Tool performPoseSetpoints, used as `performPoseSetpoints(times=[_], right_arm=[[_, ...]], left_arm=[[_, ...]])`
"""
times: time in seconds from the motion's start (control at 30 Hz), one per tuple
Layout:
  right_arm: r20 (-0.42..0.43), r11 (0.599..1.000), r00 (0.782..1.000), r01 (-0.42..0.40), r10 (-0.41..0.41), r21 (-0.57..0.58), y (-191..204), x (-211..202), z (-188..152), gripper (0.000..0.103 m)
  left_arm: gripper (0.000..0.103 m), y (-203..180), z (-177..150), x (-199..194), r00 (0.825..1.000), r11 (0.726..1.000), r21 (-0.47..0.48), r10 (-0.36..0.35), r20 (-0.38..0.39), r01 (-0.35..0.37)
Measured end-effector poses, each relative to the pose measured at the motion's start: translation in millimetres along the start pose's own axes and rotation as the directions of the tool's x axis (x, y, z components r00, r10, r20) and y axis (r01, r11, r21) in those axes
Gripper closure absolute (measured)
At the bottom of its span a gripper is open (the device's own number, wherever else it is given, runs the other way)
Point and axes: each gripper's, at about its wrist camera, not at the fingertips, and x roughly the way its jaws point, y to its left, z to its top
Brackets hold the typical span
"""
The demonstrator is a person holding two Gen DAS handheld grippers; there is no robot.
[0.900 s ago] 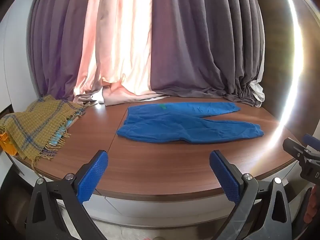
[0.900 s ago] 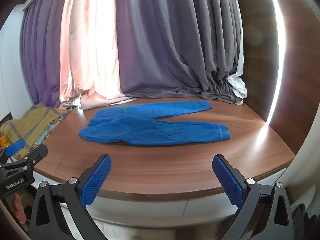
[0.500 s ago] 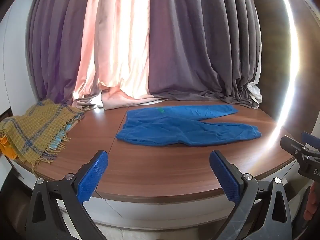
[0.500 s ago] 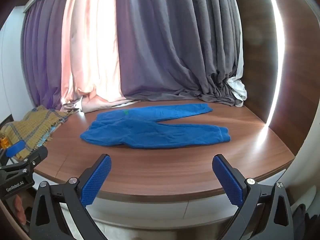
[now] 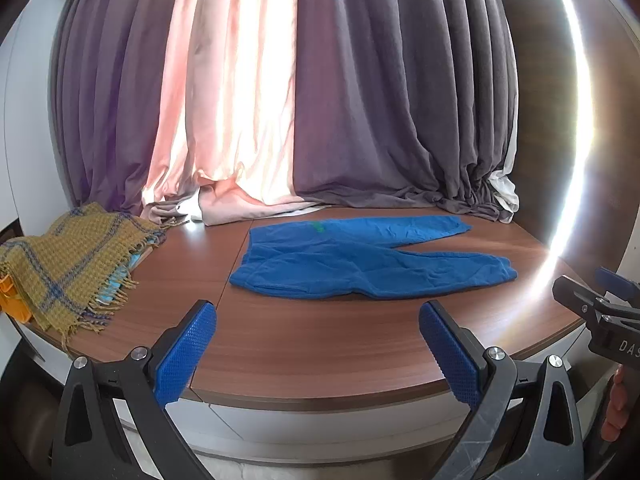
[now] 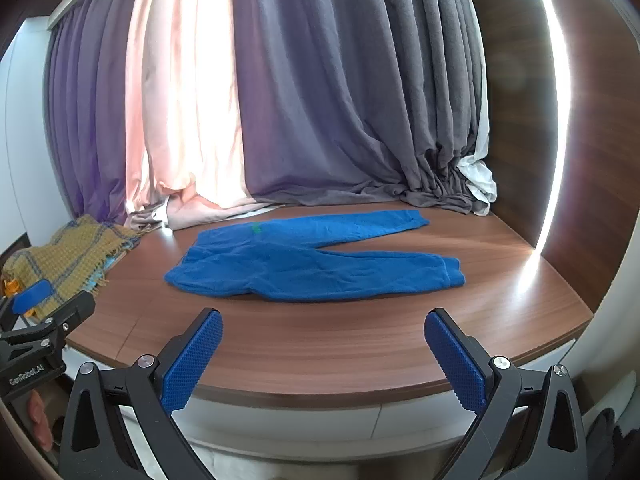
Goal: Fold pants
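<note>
Left wrist view: pants (image 5: 368, 262) lie flat mid-table (image 5: 320, 344), plaid blanket (image 5: 68, 256) left of them. Both my grippers (image 5: 316, 348) (image 6: 322, 354) hang before the pants, jaws wide, empty. I'd pinch waistband and cuff together, fold leg over leg.

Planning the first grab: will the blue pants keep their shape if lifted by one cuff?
Probably not. The blue pants lie flat and wrinkled like soft fleece, so they would likely droop. On the smooth wooden table they may slide when pushed, bunching rather than moving as one.
</note>
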Motion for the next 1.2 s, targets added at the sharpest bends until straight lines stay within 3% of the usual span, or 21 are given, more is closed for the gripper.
performPoseSetpoints(times=[1.2], right_arm=[[0.013,1.0,1.0,-0.015,0.015,0.008,-7.0,-3.5,-3.9,0.001]], left_arm=[[0.0,-3.8,-1.2,1.9,1.0,1.0,-0.006,0.011,0.022,-0.011]])
